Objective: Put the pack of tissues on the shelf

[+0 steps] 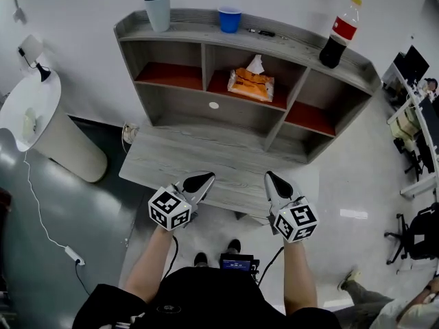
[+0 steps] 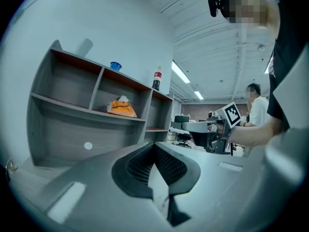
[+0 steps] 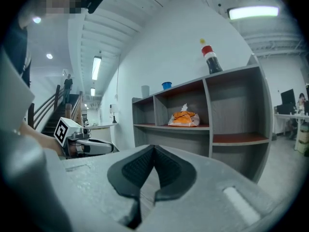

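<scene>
Pack of tissues: the orange pack of tissues [image 1: 251,84] lay in the middle compartment of the shelf's upper row, at the upper centre of the head view, with a white tissue sticking up from its top.
Shelf: the grey wooden shelf [image 1: 192,30] stood against the white wall, and its three upper compartments had red floors.
Left gripper: the left gripper [image 1: 206,177] hung over the front edge of the desk board [image 1: 206,157], low in the frame and well apart from the pack. Its jaws were pressed tip to tip with nothing between them.
Right gripper: the right gripper [image 1: 270,176] hung beside the left one without touching it. Its jaws were likewise closed on nothing.
Shelf top: a grey cup [image 1: 158,12] stood at the left end, with a blue cup [image 1: 230,20] and a dark pen [image 1: 262,32] near the middle. A cola bottle [image 1: 339,36] stood at the right end.
Left edge: a white round table [image 1: 27,105] carried a small lamp [image 1: 31,50].
Floor: a white power strip [image 1: 74,255] lay at the lower left.
</scene>
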Action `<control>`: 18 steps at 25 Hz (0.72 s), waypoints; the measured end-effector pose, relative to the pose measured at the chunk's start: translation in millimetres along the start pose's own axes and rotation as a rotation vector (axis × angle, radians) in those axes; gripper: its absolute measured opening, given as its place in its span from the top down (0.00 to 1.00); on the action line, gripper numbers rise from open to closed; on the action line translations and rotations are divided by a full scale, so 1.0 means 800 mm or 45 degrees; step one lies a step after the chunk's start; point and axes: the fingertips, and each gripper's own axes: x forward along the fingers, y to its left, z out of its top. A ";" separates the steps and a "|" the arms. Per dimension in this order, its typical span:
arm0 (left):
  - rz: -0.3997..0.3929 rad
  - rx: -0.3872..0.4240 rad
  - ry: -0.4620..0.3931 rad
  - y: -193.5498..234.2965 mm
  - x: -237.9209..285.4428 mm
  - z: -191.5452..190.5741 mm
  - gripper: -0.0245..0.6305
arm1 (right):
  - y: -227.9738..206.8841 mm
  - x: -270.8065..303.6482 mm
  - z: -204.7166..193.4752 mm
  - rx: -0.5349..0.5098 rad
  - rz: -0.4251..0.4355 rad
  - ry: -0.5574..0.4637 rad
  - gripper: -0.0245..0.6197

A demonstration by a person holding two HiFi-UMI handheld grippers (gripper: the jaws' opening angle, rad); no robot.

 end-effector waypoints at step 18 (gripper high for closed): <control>-0.103 0.043 0.022 -0.024 -0.071 -0.031 0.96 | 0.089 -0.046 -0.020 -0.008 -0.119 0.000 0.96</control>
